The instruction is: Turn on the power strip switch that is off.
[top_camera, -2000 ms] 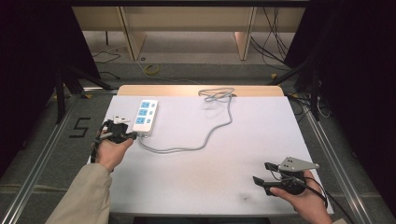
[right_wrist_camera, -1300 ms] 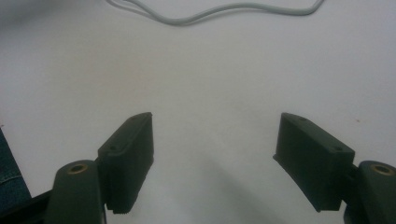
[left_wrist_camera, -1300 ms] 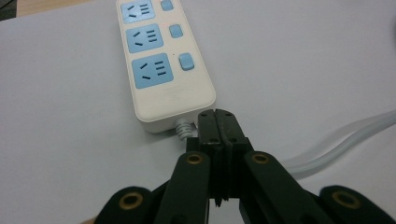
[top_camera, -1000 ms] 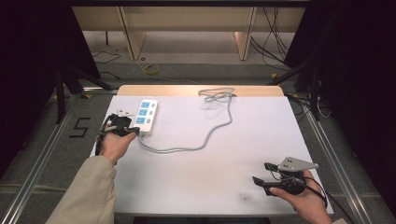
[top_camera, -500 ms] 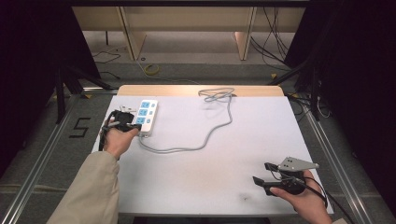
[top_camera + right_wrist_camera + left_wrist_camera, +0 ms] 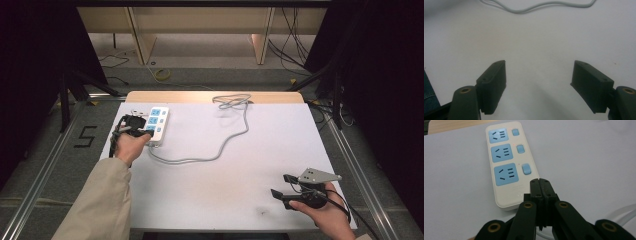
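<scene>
Left claw [image 6: 541, 185] nearer power strip [image 6: 507, 160], shut.

Glossy plastic power strip [image 6: 507, 162], matt table [image 6: 579, 157]

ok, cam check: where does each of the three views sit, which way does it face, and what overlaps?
High view: above the person's side, facing forward and down on the table; both forearms, left gripper and right gripper enter from the bottom.
Left gripper view: rides the left gripper, jaws shut, looking along them at the power strip.
Right gripper view: rides the right gripper, jaws open over bare tabletop, grey cable at the top.
Shared: the high view also shows the power strip and the cable.
</scene>
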Available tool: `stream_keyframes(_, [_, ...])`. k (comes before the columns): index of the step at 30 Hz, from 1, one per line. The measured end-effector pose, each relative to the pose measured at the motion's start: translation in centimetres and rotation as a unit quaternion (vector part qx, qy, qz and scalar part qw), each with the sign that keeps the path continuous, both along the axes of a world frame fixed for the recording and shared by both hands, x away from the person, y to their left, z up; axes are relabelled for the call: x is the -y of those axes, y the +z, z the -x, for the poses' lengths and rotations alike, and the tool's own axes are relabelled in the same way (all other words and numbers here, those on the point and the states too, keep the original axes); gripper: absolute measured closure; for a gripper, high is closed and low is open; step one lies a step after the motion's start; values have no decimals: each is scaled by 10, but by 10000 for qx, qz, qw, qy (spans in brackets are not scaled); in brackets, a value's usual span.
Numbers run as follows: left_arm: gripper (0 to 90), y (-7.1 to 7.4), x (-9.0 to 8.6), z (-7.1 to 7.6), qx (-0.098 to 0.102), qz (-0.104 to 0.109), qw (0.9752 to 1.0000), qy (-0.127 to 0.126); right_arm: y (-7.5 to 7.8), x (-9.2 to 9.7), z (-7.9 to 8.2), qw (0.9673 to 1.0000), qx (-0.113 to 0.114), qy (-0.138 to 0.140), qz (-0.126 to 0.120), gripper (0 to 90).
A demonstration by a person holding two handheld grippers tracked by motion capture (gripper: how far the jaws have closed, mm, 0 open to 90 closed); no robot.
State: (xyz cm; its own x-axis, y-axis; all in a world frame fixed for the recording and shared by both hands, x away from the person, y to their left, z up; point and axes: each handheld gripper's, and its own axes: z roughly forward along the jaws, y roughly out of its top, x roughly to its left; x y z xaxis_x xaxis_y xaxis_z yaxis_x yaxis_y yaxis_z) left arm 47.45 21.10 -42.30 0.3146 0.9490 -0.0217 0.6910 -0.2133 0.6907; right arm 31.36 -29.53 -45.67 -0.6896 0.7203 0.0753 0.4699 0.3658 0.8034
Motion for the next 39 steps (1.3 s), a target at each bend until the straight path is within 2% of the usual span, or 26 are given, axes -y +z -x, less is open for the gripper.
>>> stream_keyframes(16, [900, -5, 1, -13, -145, -123, 9998, 2, 0, 1, 0, 10000, -18, -24, 7, 282])
stream_keyframes(26, [900, -6, 6, -24, -143, -112, 9998, -9, -1, 0, 0, 10000, -20, -10, 7, 282])
stream_keyframes(29, [900, -8, 7, -27, -209, -167, 9996, -25, -1, 0, 0, 10000, -18, -7, 7, 282])
stream_keyframes(39, [900, -5, 11, -37, -268, -229, 9994, -16, -1, 1, 0, 10000, -49, -5, 11, 282])
